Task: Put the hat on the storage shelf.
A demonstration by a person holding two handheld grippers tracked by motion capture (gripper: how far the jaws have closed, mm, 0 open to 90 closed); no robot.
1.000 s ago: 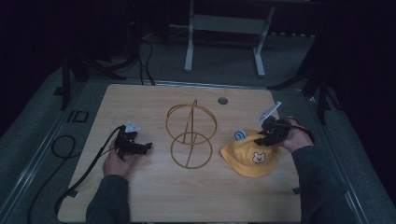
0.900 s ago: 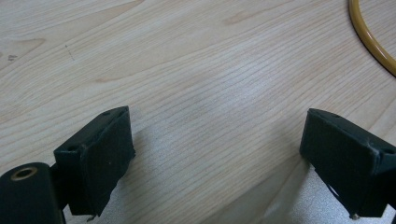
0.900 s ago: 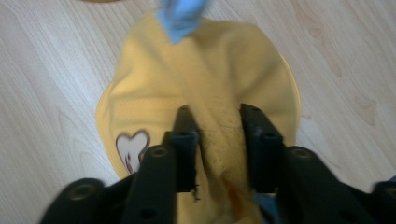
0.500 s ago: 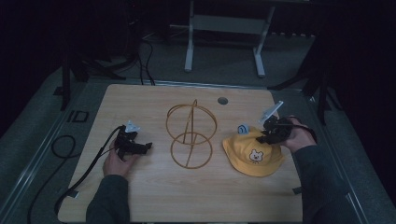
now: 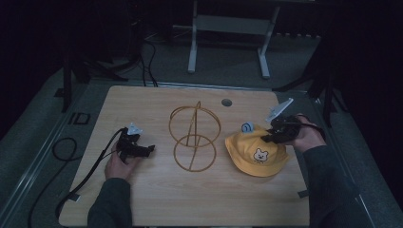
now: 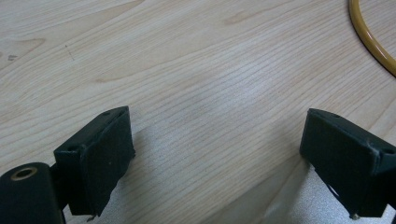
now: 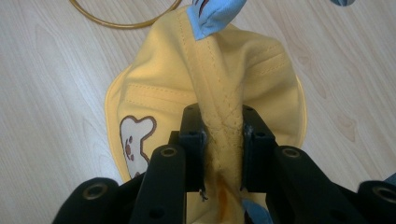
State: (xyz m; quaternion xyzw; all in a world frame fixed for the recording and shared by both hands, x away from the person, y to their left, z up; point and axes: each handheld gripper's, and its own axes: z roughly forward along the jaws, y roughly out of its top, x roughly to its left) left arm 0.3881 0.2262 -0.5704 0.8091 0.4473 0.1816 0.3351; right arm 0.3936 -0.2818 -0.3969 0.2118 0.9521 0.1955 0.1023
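Observation:
A yellow bucket hat point(image 5: 256, 156) with a bear patch and a blue ear point(image 5: 247, 127) lies on the right of the wooden table point(image 5: 157, 199). My right gripper point(image 5: 269, 137) is shut on the hat, pinching a seamed fold of its crown point(image 7: 219, 93) between the pads point(image 7: 223, 122). A gold wire stand point(image 5: 195, 137), with a flat base ring and an upright ring, stands at the middle. Left of it my left gripper point(image 5: 148, 149) rests low over the table, open point(image 6: 224, 135) with bare wood between its fingers. Part of the base ring point(image 6: 373, 42) curves past its upper right.
A small round hole point(image 5: 226, 102) sits near the table's far edge. The left gripper's cable point(image 5: 71, 161) trails off the left side. A white metal frame point(image 5: 228, 28) stands on the floor beyond the table. Bare wood lies along the near edge.
The right gripper's jaws have closed on the hat's crown, gathering the fabric into a ridge, and the hat has shifted slightly toward the far side. The left gripper stayed put.

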